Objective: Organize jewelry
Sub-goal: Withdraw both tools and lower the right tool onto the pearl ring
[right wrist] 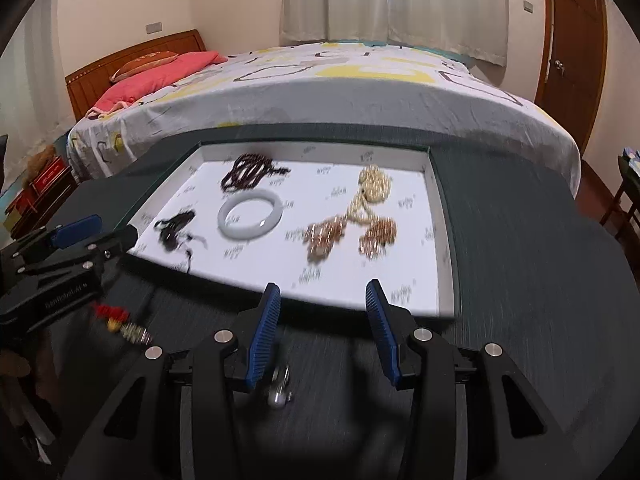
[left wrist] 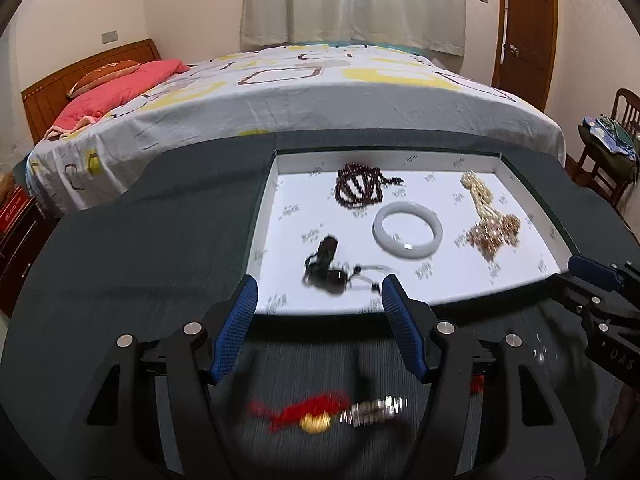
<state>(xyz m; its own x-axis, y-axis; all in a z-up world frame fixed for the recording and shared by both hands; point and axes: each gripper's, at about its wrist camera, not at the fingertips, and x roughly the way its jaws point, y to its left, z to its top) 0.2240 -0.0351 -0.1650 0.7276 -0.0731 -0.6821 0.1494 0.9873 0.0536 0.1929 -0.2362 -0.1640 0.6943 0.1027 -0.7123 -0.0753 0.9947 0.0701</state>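
Left wrist view: left gripper poised low over the dark tabletop, jaws spread wide, nothing between them. Directly beneath, still outside the tray: a red tassel charm with a gold bead and a silvery link section, blurred. Ahead, white tray already holding dark bead necklace, pale bangle, cream-and-amber bead strand and a black pendant on cord. Likely step: gathering the loose pieces from the table into the tray. Next move probably calls for dropping the fingers around the tassel charm and pinching near its middle.

Right wrist view: right gripper also wide apart and empty, hovering near the tray's front rim. A small silvery piece, too blurred to identify, on the table under it. Tassel charm at far left beside the other gripper. Raised tray rim to clear on any carry; bare room in the tray's near right part; bed close behind the table.
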